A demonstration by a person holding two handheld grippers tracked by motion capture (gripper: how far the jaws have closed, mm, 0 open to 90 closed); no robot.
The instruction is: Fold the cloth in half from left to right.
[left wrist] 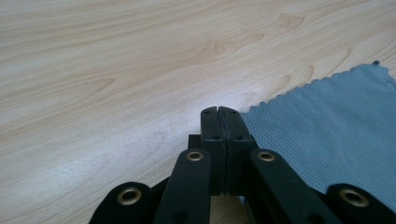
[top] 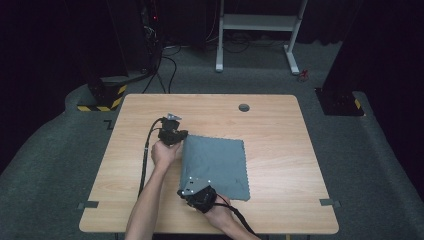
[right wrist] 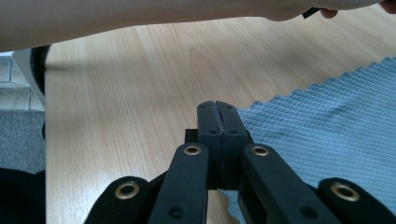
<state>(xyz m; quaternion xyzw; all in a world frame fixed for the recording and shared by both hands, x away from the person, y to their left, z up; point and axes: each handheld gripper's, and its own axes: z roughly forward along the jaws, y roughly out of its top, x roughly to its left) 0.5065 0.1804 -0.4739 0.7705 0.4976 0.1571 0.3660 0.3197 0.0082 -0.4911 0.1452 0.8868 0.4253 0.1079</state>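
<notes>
A grey cloth (top: 217,165) with a zigzag edge lies on the wooden table (top: 280,150). My left gripper (top: 180,137) is at the cloth's far left corner, and its jaws are pressed together. In the left gripper view the cloth (left wrist: 327,126) runs up to the closed tips of the left gripper (left wrist: 218,112) and under them. My right gripper (top: 187,190) is at the near left corner. In the right gripper view it (right wrist: 217,107) is likewise shut, with the cloth's edge (right wrist: 327,121) meeting the tips and showing below them.
A round cable hole (top: 244,107) is in the table's far side. Tape marks (top: 89,205) sit at the near corners. The person's left forearm (right wrist: 140,18) crosses above the right gripper. A white desk frame (top: 260,30) and black stands (top: 102,97) are on the floor behind.
</notes>
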